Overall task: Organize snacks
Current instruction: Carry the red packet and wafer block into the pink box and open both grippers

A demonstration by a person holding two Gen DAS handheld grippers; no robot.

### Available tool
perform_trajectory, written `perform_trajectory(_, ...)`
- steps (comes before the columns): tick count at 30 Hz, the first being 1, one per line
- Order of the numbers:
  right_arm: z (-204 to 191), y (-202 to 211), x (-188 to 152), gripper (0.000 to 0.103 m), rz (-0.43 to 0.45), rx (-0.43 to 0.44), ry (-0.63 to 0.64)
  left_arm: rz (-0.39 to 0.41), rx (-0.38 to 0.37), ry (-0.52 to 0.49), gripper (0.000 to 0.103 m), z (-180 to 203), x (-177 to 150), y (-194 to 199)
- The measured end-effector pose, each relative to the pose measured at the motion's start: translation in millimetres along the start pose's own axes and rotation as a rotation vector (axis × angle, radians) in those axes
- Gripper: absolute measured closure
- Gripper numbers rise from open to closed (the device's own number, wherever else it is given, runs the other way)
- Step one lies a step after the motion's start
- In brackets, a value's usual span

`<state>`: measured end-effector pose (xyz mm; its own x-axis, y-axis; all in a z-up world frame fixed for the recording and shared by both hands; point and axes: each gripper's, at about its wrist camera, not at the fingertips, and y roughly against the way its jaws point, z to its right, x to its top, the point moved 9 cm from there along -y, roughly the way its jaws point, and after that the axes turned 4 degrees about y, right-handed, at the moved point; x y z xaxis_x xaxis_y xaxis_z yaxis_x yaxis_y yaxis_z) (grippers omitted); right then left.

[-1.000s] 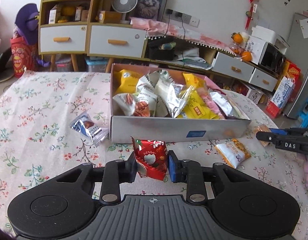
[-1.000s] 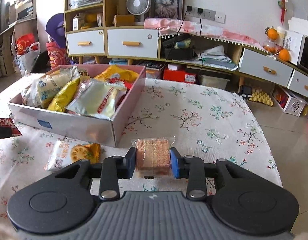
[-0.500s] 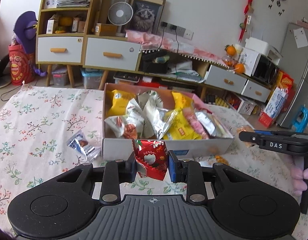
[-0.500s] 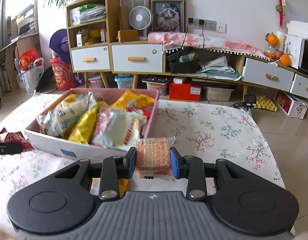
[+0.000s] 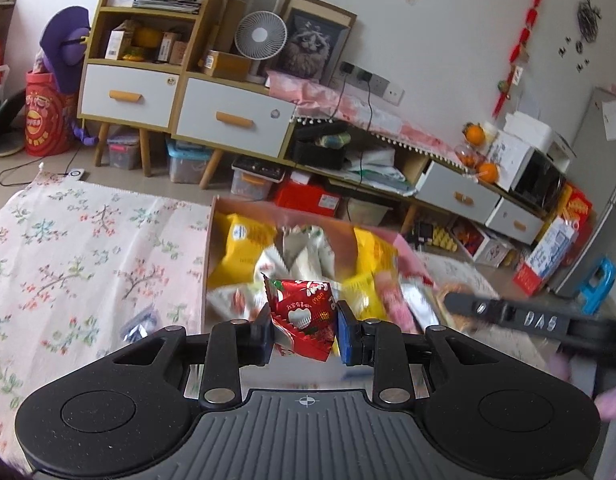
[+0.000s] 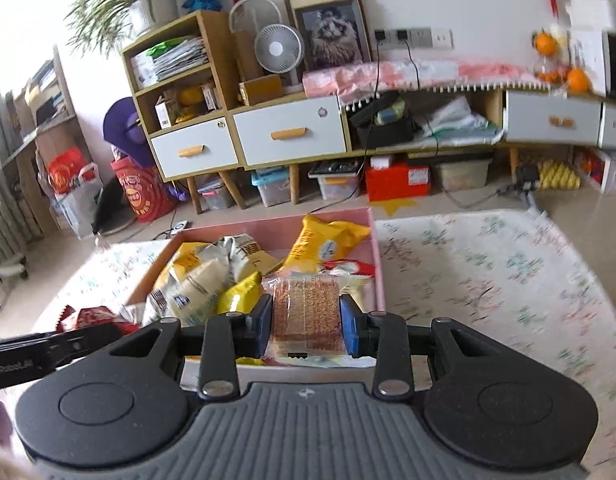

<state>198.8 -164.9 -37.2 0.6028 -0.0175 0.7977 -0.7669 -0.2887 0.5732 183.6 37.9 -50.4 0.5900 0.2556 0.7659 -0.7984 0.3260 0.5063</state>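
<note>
My left gripper (image 5: 303, 330) is shut on a red foil snack packet (image 5: 301, 322) and holds it above the near edge of the pink cardboard box (image 5: 208, 256), which is full of snack bags. My right gripper (image 6: 305, 326) is shut on a clear-wrapped brown cracker pack (image 6: 305, 312) and holds it over the box's near right part (image 6: 378, 256). The right gripper also shows at the right in the left wrist view (image 5: 536, 320). The left gripper's arm and red packet show at the lower left in the right wrist view (image 6: 87, 318).
A floral tablecloth (image 5: 67, 256) covers the table. A small blue-and-silver snack packet (image 5: 141, 322) lies on it left of the box. Cabinets, drawers and storage bins stand beyond the table's far edge.
Both grippers have risen and moved forward over the box, each still holding its snack. The view now looks down into the box from higher up.
</note>
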Motion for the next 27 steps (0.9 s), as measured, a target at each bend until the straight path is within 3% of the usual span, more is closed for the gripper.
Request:
perform_trajectory(8,-14.7,-26.2,17.2,0.071,-0.005,0.021,-0.042,-0.032,-0.01,-0.007,0.075,-2.9,25.7,-38.9)
perform_trajectory(16,-21.1,-59.5,32.3,0.071,-0.017,0.015,-0.032,-0.088,-0.003,-0.05,0.075,-3.0,26.4,-74.9)
perform_trajectory(27,-24.0,-81.5,31.7,0.071,-0.053,0.036,-0.046,-0.104,-0.044,0.027,0.075,-16.4,34.2,-98.2)
